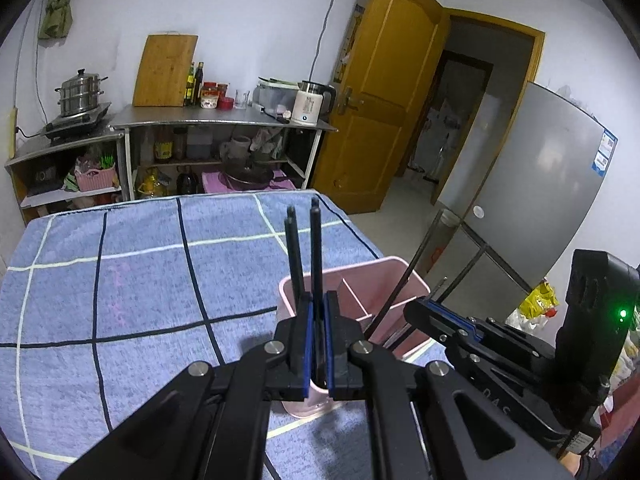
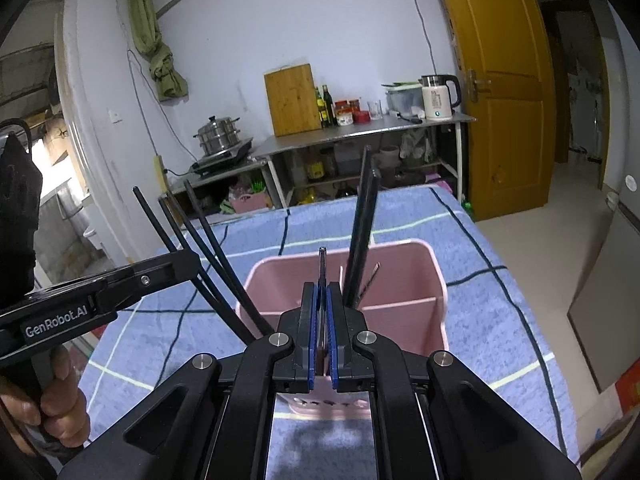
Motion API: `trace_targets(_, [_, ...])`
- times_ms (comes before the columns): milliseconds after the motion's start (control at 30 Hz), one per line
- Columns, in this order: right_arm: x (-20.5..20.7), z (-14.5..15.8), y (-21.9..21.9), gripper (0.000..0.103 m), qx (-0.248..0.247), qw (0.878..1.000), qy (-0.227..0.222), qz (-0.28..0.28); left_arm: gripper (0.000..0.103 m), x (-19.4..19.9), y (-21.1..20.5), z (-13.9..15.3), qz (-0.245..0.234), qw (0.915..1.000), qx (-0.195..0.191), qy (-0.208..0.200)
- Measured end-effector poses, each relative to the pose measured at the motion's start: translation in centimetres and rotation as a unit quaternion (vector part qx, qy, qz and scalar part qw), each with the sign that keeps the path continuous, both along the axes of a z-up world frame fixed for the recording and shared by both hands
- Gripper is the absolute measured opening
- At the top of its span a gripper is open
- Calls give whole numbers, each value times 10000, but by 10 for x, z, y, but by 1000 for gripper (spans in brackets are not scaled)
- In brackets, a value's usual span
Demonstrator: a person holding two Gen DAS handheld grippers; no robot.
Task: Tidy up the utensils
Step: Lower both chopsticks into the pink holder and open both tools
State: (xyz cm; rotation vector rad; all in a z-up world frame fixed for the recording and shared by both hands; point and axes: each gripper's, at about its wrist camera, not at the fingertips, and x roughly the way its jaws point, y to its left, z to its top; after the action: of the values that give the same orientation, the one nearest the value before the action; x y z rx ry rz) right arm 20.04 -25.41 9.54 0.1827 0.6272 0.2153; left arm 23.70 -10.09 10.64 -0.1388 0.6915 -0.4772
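Right wrist: pink bin [image 2: 400,252] holds black chopsticks [image 2: 362,236].

Each gripper is matte black plastic: the left gripper [image 1: 318,344] and the right gripper [image 2: 323,332] both carry 2 fingers faced with blue pads [image 1: 307,344], joined to angular linkage arms by round silver pivot screws [image 1: 274,347], 4 showing across the lower frame of each wrist view. At the right edge of the left wrist view, the right gripper's boxy black body bears a lit green LED [image 1: 622,313]. At the lower left of the right wrist view, white "GenRobot.AI" lettering [image 2: 56,322] marks the left gripper's side, and a bare-skinned hand [image 2: 48,404] with visible fingernails wraps its black handle.
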Motion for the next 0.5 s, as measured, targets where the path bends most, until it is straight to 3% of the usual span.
trace_targets(300, [-8,6,1,9,-32,10000,-55,-18,8,-6,5,1,12,10000,51,-71])
trace_targets(367, [-10,11,0,15,-46,9999,-121,-20,14,-10,7,6,32,9999,22,-138])
trace_targets(500, [-20,21,1,17,-125,9996,-255,-20,19,-16,10,17,39,9996,-6,-262])
